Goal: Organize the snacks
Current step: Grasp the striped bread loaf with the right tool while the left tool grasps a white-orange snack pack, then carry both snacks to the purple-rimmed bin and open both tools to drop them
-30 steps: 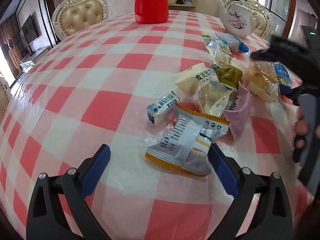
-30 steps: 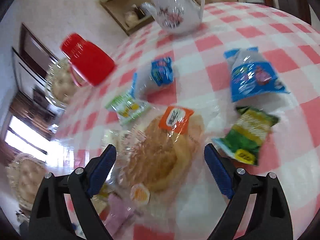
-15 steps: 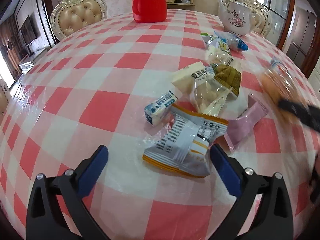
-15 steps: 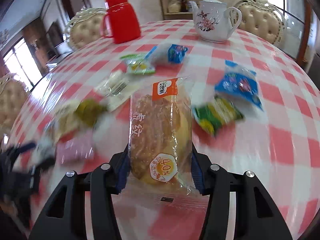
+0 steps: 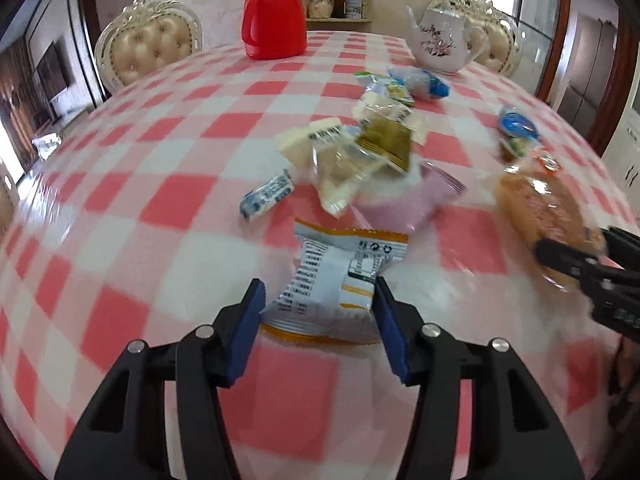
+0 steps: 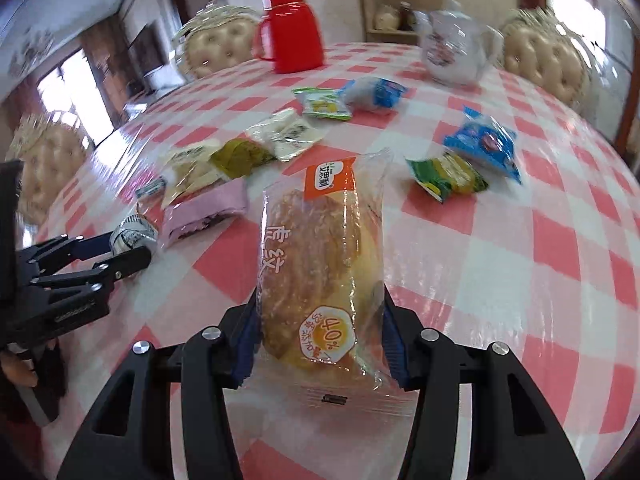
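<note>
My left gripper (image 5: 320,312) has just closed, pinching the white-and-orange snack packet (image 5: 340,280); my right gripper (image 6: 320,332) clamps the wrapped bread (image 6: 320,268) between its pads.

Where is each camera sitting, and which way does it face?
Left wrist: on the left gripper, looking down across the checked table; its fingers pinch a white-and-orange packet.
Right wrist: on the right gripper, facing likewise; fingers clamp a bread packet.
Shared: each sees the other gripper, the red jug and the teapot.
</note>
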`<state>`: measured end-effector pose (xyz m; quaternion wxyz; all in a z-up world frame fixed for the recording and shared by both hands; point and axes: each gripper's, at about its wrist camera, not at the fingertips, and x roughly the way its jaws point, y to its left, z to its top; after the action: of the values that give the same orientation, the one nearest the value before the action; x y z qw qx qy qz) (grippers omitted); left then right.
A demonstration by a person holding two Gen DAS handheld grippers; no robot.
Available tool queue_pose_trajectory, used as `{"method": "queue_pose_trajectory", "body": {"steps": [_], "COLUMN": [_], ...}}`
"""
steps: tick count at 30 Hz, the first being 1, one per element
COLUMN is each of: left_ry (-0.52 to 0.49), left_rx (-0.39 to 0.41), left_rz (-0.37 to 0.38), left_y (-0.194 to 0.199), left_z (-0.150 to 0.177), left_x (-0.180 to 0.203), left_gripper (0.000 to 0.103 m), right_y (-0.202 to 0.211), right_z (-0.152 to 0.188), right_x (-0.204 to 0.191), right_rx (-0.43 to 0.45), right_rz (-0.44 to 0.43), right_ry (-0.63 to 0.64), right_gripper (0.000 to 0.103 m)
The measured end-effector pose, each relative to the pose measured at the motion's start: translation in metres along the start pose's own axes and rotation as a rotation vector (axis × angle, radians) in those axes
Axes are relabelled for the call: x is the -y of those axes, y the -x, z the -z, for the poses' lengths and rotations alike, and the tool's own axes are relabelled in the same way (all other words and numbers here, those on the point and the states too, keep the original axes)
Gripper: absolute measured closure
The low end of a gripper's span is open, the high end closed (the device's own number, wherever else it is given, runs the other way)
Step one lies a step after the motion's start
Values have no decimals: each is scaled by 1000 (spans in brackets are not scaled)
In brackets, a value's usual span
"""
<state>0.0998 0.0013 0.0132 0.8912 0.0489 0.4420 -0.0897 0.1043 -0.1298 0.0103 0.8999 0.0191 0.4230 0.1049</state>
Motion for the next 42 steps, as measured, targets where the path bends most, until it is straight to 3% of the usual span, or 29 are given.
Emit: {"method": "queue_pose_trajectory", "body": {"steps": [4,17,30,42], "left_ry": [6,-14,-2,75], "left_rx": [4,-24,-13,59], "left_rz": [8,19,32,-19], "left_y": [20,80,136,192], "left_z": [22,77,124,174], "left_x": [7,12,8,-22], "left_gripper": [49,48,48,48], "right_y": [13,67,100,118], "right_z": [6,48,90,119], "right_x": [-11,-19,-42,-100], "right_rx": [35,105,109,80], "right_rz": [-8,-158,-251,-310], "right_ry": [34,-59,-84,13], "right_gripper": [53,53,53,53]}}
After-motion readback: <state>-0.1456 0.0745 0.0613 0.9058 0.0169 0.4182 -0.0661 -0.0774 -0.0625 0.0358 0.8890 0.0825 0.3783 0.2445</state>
